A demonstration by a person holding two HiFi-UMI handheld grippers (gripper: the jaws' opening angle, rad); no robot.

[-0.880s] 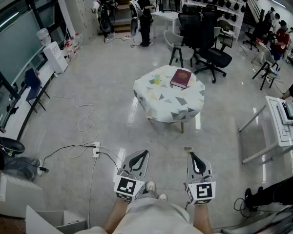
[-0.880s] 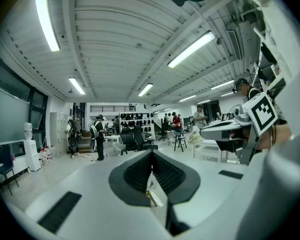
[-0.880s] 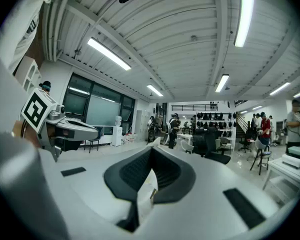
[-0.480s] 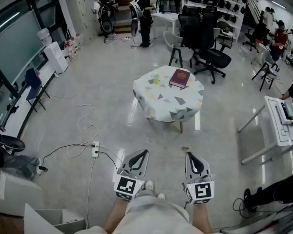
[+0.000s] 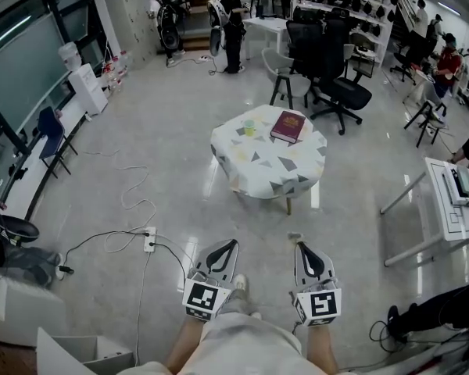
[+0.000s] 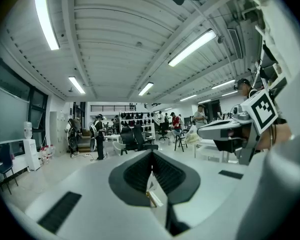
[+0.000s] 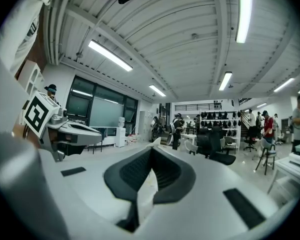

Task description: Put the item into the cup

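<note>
A small pale cup [image 5: 251,128] stands on the far left part of a round table [image 5: 258,170] with a patterned cloth, several steps ahead of me in the head view. A maroon book [image 5: 288,126] lies to the right of the cup. I cannot make out any other small item on the table at this distance. My left gripper [image 5: 232,244] and right gripper [image 5: 298,245] are held low near my body, far from the table, both shut and holding nothing. The left gripper [image 6: 151,156] and right gripper [image 7: 152,151] show their tips meeting in their own views.
Black office chairs [image 5: 332,61] stand behind the table. A white desk [image 5: 453,209] is at the right. A cable and power strip [image 5: 149,240] lie on the floor at my left. People stand at the back [image 5: 230,14], and a water dispenser [image 5: 82,80] is at the left wall.
My foot has stepped forward between the grippers. Both grippers stay low and shut. The table keeps almost the same place in view.
</note>
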